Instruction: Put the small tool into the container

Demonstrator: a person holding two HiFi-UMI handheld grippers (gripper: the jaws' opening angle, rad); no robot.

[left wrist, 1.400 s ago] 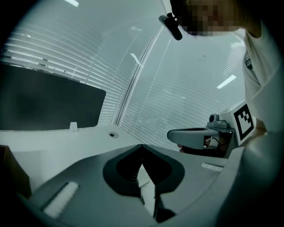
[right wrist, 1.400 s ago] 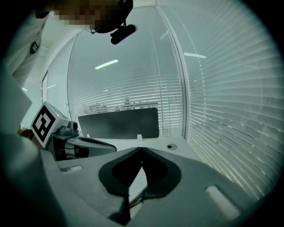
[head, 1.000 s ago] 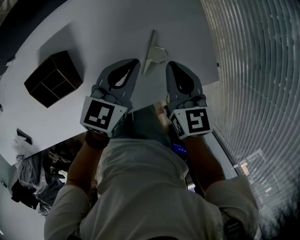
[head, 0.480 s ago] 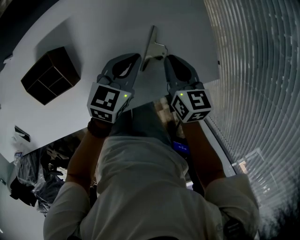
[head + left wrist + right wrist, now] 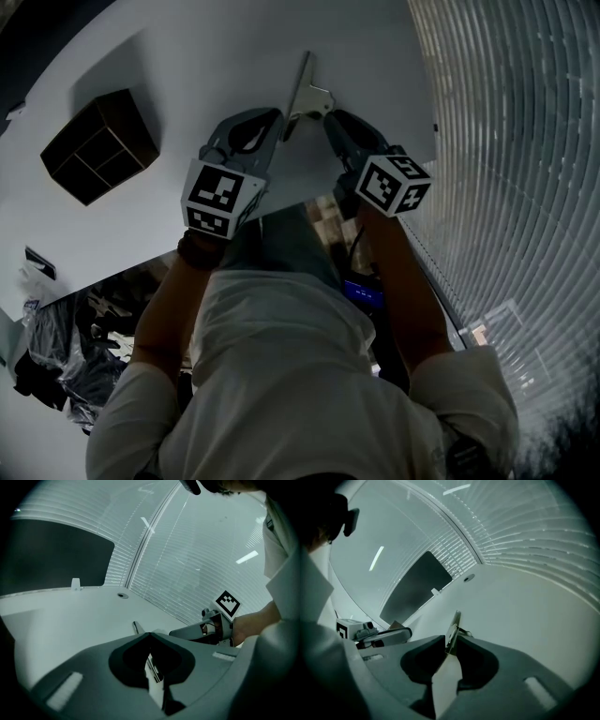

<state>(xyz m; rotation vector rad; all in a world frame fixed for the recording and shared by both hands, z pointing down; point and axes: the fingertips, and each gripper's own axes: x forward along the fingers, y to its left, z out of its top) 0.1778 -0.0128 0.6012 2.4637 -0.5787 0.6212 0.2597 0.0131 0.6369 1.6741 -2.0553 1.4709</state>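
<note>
Head view: the small tool [image 5: 302, 86] lies on the table [image 5: 206, 56], well apart from the container [image 5: 98, 147].
Left gripper view: left gripper [image 5: 150, 633] fingers pressed together, empty.
Right gripper view: right gripper [image 5: 450, 641] fingers clamp the small tool's near end. Lift straight and grip firmly, since a thin tool may pivot.

Your head camera looks steeply down on the tool [image 5: 302, 89] from well above. Your left gripper [image 5: 268, 118] camera views it closely from its left, and your right gripper [image 5: 330, 118] camera views it from just behind its near end. All three share it.
</note>
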